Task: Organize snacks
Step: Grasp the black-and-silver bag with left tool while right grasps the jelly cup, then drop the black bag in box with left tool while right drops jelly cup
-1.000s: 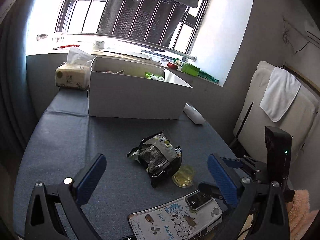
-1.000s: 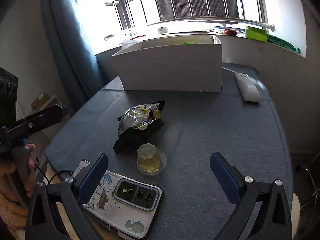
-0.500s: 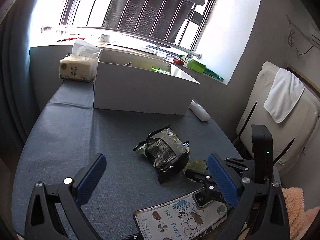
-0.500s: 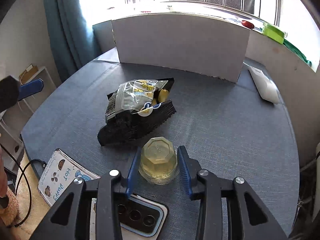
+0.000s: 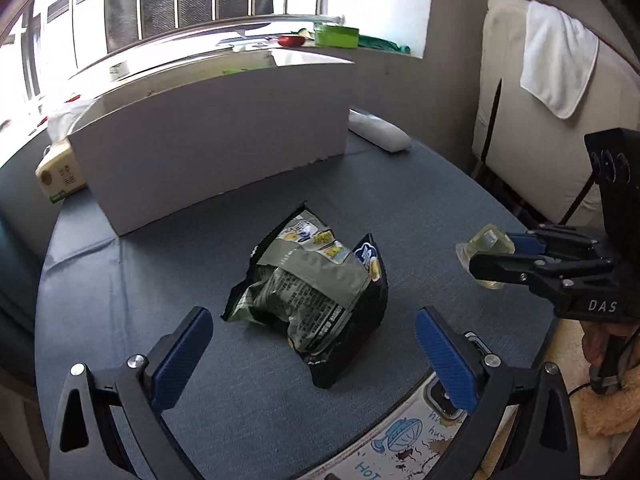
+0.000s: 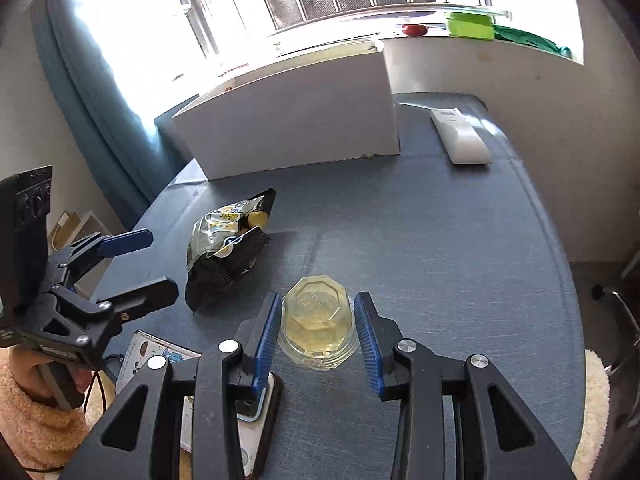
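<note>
Your right gripper (image 6: 316, 330) is clamped on the clear yellow jelly cup (image 6: 318, 322), lifted off the table; the open white cardboard box (image 6: 288, 128) lies straight ahead. Your left gripper (image 5: 312, 354), jaws apart, faces the crumpled black-and-silver snack bag (image 5: 316, 288), long axis toward the box.

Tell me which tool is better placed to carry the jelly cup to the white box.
Right. The right tool is closed on the jelly cup above the table, while the left tool is open around the chip bag.

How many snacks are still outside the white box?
2. The jelly cup sits between the right gripper fingers, and the snack bag lies on the table. More may be hidden inside the white box.
</note>
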Motion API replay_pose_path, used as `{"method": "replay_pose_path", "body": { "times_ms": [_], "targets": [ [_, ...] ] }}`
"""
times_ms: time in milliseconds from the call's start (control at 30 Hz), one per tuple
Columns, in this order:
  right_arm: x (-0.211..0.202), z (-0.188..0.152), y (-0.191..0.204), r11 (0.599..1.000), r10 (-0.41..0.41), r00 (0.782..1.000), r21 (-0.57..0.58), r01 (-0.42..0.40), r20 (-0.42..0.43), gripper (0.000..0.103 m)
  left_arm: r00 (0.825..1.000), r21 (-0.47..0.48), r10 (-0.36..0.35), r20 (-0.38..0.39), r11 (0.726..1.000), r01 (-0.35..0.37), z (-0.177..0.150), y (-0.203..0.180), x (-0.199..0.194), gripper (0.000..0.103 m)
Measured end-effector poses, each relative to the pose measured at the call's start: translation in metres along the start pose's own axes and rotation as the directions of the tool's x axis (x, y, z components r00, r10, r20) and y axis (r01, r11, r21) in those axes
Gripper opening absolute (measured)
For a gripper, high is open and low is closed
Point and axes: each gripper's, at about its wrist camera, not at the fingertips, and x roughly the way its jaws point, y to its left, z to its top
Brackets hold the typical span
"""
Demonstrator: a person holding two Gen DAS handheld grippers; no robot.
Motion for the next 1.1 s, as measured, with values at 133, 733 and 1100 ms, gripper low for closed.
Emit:
{"method": "replay_pose_path", "body": {
  "times_ms": [133, 733, 1100],
  "targets": [
    [-0.003, -0.002, -0.005, 1.0, 0.008, 1.0, 0.02, -0.008, 0.002, 0.041, 0.999, 0.035, -0.006, -0.046, 0.999, 0.008, 0.011, -0.004, 0.019, 0.103],
    [-0.006, 0.031, -0.005, 0.996, 0.088, 0.994, 0.013, -0.088, 0.062, 0.041, 0.974, -0.118, -0.122, 0.191, 0.982, 0.146, 0.026, 0.042, -0.047, 0.06],
    [-0.014, 0.136, 0.023, 0.99, 0.066, 0.98, -0.136, -0.041, 0.188, 0.041, 0.928, -0.206, -0.091, 0.362, 0.963, 0.175, 0.095, 0.093, -0.078, 0.06]
  ]
}}
